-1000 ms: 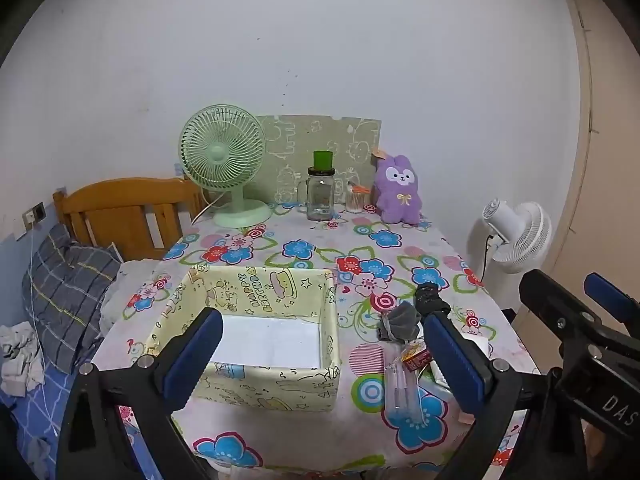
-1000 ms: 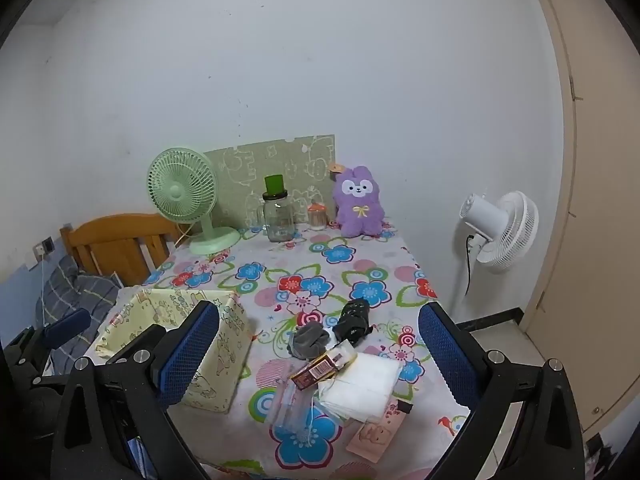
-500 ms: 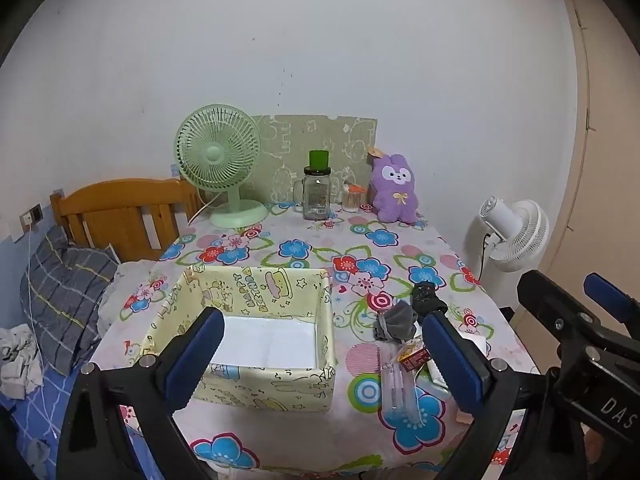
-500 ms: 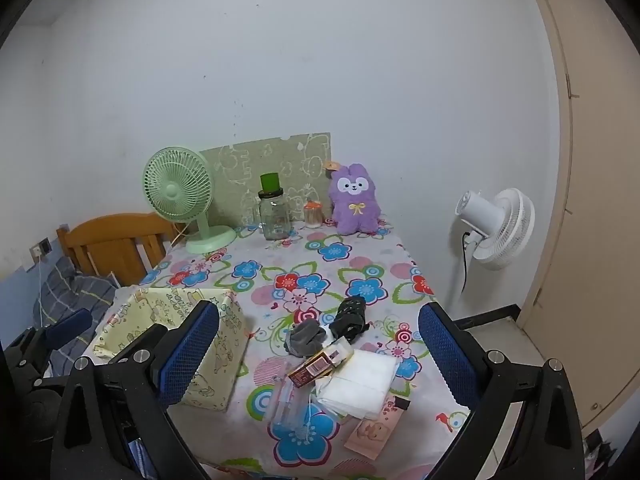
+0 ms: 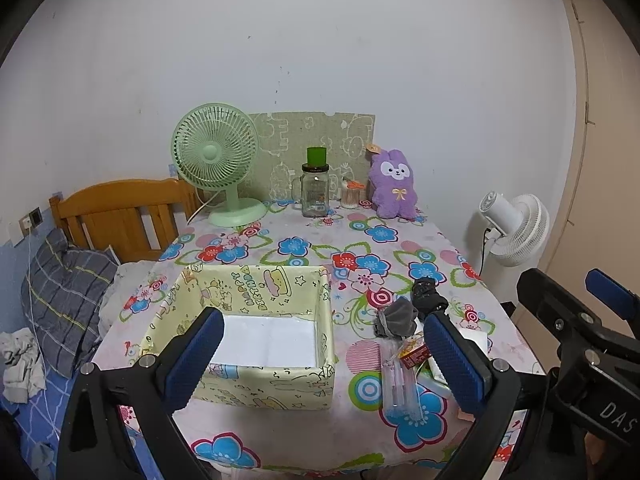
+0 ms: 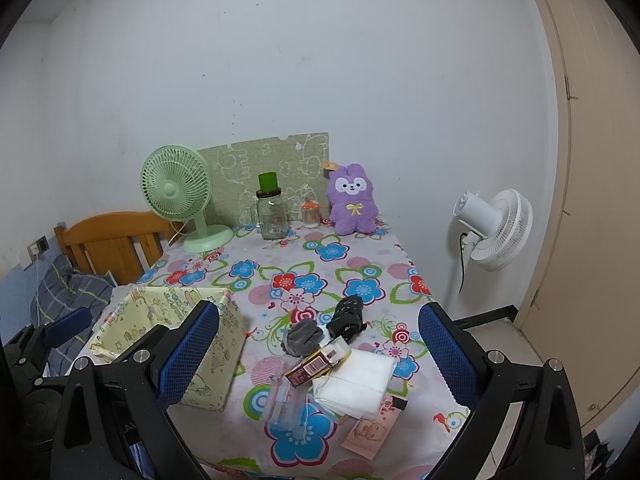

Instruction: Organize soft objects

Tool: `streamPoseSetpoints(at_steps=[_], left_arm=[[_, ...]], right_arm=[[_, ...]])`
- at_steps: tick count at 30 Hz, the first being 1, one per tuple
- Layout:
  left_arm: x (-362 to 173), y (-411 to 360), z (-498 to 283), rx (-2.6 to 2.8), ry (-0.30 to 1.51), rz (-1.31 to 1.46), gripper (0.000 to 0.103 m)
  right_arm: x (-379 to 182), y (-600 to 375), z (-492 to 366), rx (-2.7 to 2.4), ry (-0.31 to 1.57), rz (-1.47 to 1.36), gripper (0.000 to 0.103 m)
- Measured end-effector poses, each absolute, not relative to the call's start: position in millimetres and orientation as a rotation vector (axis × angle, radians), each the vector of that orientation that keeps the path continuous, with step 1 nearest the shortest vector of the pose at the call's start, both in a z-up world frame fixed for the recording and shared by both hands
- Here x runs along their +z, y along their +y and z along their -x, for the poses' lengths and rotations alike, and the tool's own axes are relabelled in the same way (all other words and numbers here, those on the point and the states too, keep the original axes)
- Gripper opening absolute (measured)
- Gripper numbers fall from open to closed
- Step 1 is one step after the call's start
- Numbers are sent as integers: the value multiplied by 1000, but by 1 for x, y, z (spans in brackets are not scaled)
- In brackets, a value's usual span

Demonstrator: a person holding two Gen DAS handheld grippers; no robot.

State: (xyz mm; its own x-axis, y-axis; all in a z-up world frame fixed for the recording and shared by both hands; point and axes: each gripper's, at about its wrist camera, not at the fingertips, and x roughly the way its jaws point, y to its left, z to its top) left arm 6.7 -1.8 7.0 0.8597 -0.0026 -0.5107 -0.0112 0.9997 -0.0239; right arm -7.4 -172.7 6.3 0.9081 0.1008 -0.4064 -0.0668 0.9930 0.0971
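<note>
Two grippers hang wide apart and empty above the near edge of a table (image 5: 280, 236) covered in a flowered cloth. My left gripper (image 5: 320, 356) frames the yellow fabric box (image 5: 256, 384), which sits toward the table's near left corner with only a white liner visible inside. My right gripper (image 6: 320, 348), fingers likewise spread with nothing between them, hovers over the clutter at the near right side.

Closest to the near edge there lie a clear plastic pouch (image 6: 286, 402), a pink card (image 6: 370, 430) and a folded white cloth (image 6: 356, 380). A small red-brown carton (image 6: 314, 366) rests against the cloth's far left corner. Just beyond, a grey sock (image 6: 302, 336) lies bunched beside a black sock (image 6: 348, 316), the two nearly touching, both well apart from the box to their left; I cannot tell whether they overlap the cloth.

The middle of the table is bare cloth. Along the far edge, from left to right, stand a green desk fan (image 5: 218, 160), a glass jar (image 5: 315, 194) with a green cap, a small container of cotton swabs (image 5: 352, 196) and a purple plush rabbit (image 5: 392, 184), upright against the wall. A green patterned board (image 5: 344, 136) leans behind them.

Off the table's right side a white floor fan (image 6: 496, 228) stands near a beige door (image 6: 592, 200). On the left, a wooden headboard (image 5: 120, 216) and a checked pillow (image 5: 64, 296) show beyond the table's left edge.
</note>
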Motion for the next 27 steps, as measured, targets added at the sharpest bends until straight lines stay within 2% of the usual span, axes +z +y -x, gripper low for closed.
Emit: streamPoseSetpoints(at_steps=[27], left_arm=[[2,-8,-4,2,524,31,101]], right_arm=[[7,-173,8,86,420,-85,101]])
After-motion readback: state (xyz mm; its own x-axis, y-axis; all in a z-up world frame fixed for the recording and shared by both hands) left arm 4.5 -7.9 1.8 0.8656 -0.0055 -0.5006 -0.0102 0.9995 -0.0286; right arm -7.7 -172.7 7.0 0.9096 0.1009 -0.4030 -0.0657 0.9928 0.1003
